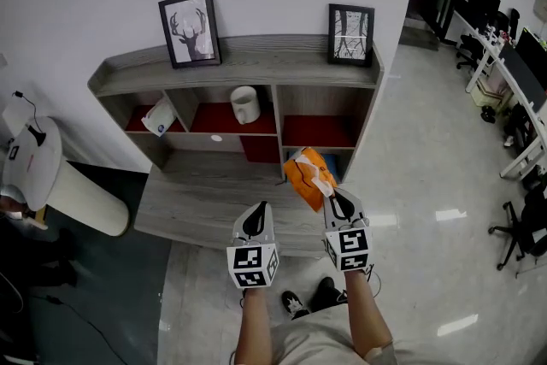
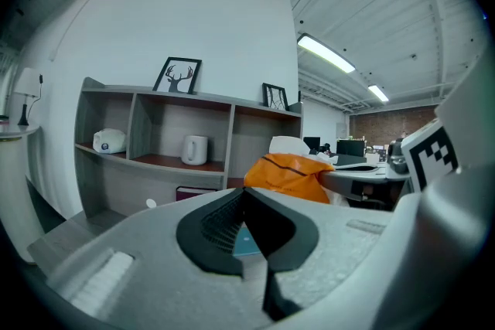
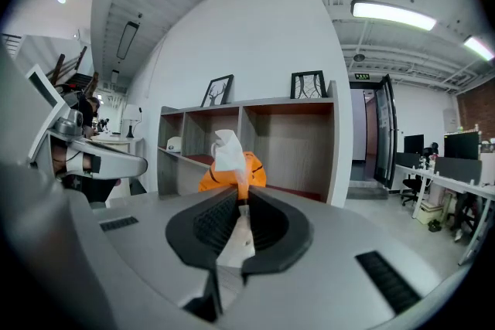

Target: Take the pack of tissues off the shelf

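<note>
Head view: a white mug (image 1: 244,104) stands in the middle compartment of the shelf (image 1: 239,55). Nearer me, my left gripper (image 1: 259,209) hovers over the front edge of the low ledge, jaws pressed together on nothing. Just right of it, the orange pack of tissues (image 1: 308,175) hangs before the lower right compartment, seemingly clear of the ledge, a white tissue (image 3: 227,151) poking out. My right gripper (image 1: 333,197) is clamped on its near edge.

The orange pack of tissues (image 1: 307,176) — white tissue poking out — is held tilted in the air before the shelf (image 1: 248,54), pinched by the right gripper (image 1: 335,196).
</note>
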The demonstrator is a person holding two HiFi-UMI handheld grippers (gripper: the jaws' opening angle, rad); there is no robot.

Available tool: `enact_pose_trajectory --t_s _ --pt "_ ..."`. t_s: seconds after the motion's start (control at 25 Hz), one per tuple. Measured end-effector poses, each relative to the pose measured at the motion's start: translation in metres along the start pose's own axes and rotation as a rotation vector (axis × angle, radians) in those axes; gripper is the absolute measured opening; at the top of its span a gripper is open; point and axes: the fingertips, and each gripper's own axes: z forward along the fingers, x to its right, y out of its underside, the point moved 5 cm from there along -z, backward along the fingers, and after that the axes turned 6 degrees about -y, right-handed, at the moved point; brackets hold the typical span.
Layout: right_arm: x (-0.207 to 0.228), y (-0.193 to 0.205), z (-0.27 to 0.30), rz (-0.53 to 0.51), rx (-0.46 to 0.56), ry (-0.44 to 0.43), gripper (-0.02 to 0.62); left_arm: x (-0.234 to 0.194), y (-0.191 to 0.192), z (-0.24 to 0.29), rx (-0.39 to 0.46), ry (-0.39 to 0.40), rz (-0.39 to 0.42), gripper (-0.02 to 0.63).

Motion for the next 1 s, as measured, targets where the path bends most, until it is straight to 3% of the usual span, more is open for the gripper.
enact_pose_trajectory --t_s 0.48,1.0 --pt "0.010 -0.018 0.007 -0.020 0.024 -0.081 0.029 0.011 -0.022 0.006 0.033 -0.051 0.006 0.008" --pt "0.022 -0.014 0.001 -0.023 0.027 -0.121 0.031 0.026 -0.020 0.010 0.023 -0.067 0.015 0.008"
